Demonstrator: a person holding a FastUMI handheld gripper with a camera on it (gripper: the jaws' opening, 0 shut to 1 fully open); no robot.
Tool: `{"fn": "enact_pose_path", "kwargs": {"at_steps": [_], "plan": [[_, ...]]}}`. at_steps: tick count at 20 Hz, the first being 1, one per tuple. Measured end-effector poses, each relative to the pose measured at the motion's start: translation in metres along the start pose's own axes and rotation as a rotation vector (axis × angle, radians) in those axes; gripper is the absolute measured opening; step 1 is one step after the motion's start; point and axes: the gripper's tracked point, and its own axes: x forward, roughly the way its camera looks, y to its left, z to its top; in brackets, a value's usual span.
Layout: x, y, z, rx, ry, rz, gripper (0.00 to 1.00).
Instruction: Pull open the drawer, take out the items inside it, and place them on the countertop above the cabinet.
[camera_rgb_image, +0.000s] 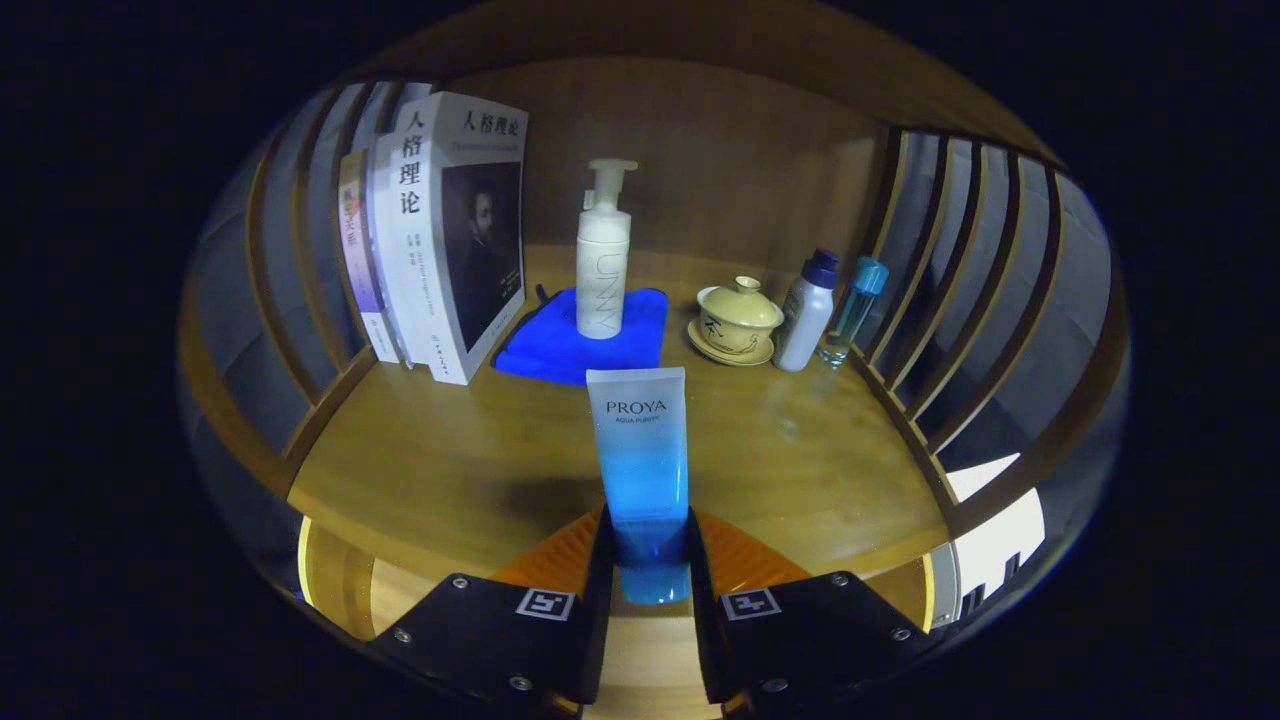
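My gripper (648, 550) is shut on a blue-and-white cosmetic tube (640, 450), held upright between both fingers with its flat crimped end up. The tube hangs over the front part of the wooden countertop (450, 470). Below the countertop's front edge, a strip of lighter wood (340, 580) shows to either side of the fingers; I cannot tell whether it is the drawer.
Beyond the tube a white pump bottle (603, 260) stands on a folded blue cloth (580, 340). Upright books (450, 230) lean at the left. A lidded tea bowl on a saucer (737, 320), a white bottle (806, 312) and a teal-capped bottle (852, 312) stand at the right. Slatted sides enclose the shelf.
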Motion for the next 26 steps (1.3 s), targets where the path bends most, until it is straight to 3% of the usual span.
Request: {"fn": "enact_pose_path", "kwargs": {"at_steps": [8,16,21,26], "plan": [[0.025,-0.007,0.004,0.038,0.029,0.018,0.4],[0.027,-0.006,0.003,0.008,0.013,0.058,0.49],[-0.031,0.006,0.01,0.024,-0.139,0.115,0.95],[-0.126,0.017,0.01,0.073,-0.364,0.169,0.95]]}}
